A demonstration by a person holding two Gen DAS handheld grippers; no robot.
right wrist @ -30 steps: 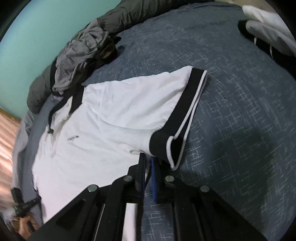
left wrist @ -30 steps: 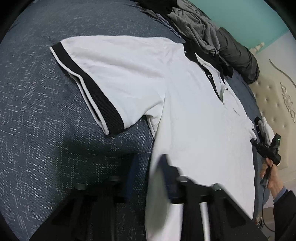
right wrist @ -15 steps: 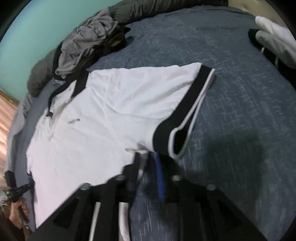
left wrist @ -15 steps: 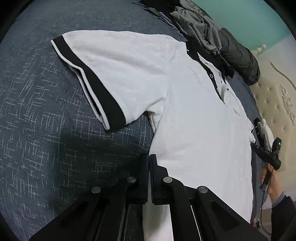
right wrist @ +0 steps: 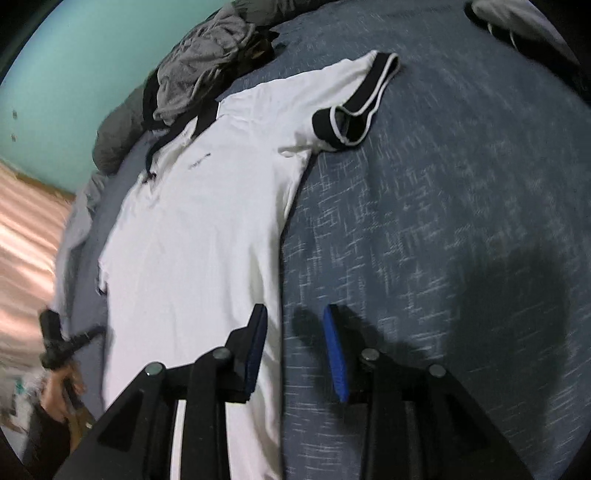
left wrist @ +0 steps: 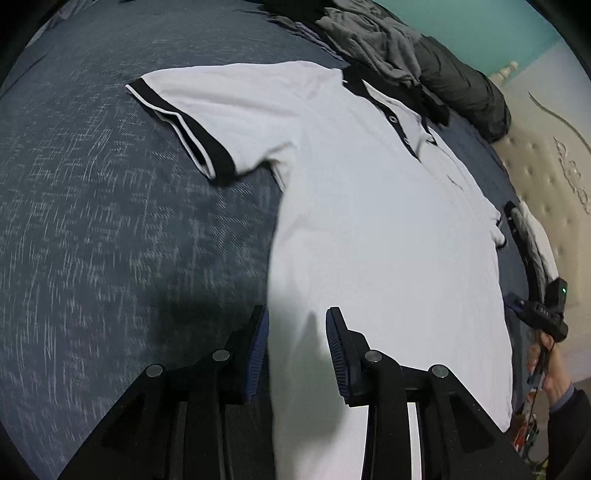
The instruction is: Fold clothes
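polo shirt point(left wrist: 369, 229): white with black collar and sleeve bands, spread flat, front up, on the bed point(left wrist: 110, 221)
left gripper point(left wrist: 295, 343): released and opening, astride the shirt's side edge, pads clear of the cloth
right gripper point(right wrist: 293, 343): released and opening, astride the opposite side edge, gripping nothing
grey clothes pile point(right wrist: 199, 59): heaped beyond the collar
folded white garment point(right wrist: 517, 18): apart, at the bed's far corner

White polo shirt point(left wrist: 369, 229) flat on bed point(left wrist: 110, 221)
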